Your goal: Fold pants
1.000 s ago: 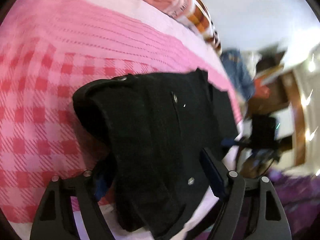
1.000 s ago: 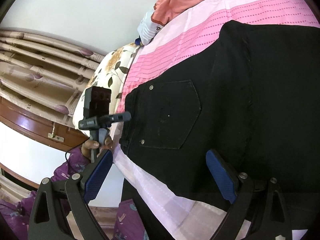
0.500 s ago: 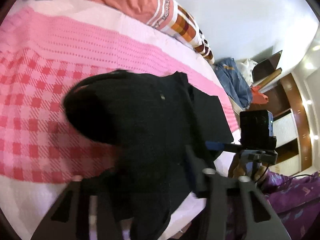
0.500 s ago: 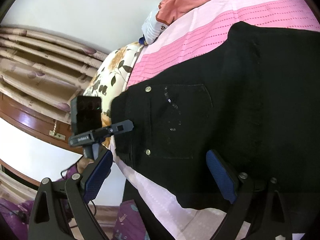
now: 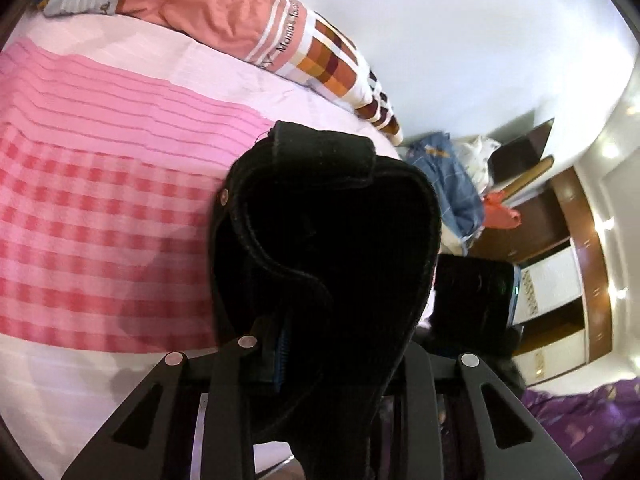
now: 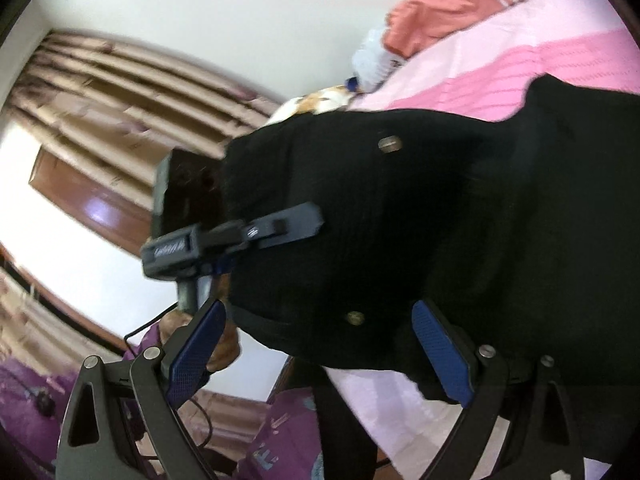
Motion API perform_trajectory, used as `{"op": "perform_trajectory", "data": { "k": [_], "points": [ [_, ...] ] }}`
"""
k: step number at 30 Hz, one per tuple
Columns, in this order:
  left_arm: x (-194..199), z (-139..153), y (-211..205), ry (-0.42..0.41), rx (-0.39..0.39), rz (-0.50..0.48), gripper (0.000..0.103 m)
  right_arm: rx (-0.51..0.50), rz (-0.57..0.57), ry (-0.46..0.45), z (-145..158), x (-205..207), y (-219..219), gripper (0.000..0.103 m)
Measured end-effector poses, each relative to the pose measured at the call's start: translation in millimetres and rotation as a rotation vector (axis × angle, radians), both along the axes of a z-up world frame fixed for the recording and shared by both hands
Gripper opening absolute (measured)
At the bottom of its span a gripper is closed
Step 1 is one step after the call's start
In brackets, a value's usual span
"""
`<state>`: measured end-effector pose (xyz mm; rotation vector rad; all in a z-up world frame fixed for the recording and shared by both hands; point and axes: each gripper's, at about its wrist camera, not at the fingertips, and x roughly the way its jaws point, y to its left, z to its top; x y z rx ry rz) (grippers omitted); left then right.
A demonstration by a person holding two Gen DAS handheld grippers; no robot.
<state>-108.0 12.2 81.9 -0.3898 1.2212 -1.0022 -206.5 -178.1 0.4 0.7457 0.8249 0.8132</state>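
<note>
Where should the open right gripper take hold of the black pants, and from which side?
Grip the waistband edge of the black pants near the lower rivet, coming from the bed's near edge. That thick hem hangs raised between the right gripper pads; the left gripper already clamps the other corner.

Black right claw (image 6: pixel 316 350) with blue ribbed pads (image 6: pixel 442 354), silver screws.

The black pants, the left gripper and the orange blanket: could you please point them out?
Black pants (image 5: pixel 340 248): left wrist view, bunched waist.
Left gripper (image 6: pixel 276 228): right wrist view, finger gripping the pants.
Orange blanket (image 5: pixel 208 12): left wrist view, plain part.
</note>
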Motion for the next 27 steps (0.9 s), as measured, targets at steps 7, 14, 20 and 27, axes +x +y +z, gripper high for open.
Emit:
{"op": "perform_trajectory", "data": {
  "k": [7, 14, 20, 27],
  "points": [
    [-15.7, -1.0, -79.3, 0.08, -0.089, -0.029, 0.028, 0.016, -0.02, -0.061, 15.8, -8.0, -29.3, 0.1],
    [-6.0, -7.4, -186.4, 0.094, -0.108, -0.119, 0.044, 0.013, -0.154, -0.042, 9.8, -25.1, -125.1, 0.101],
    [-10.4, -5.8, -235.5, 0.082, -0.111, -0.186, 0.068, 0.068, -0.252, 0.121, -53.6, -37.5, -176.7, 0.093],
    [-14.0, 7.7, -204.8, -0.087, 0.108, -0.123, 0.08, 0.145, -0.237, 0.109, -61.5, -42.3, -187.9, 0.091]
  ]
}}
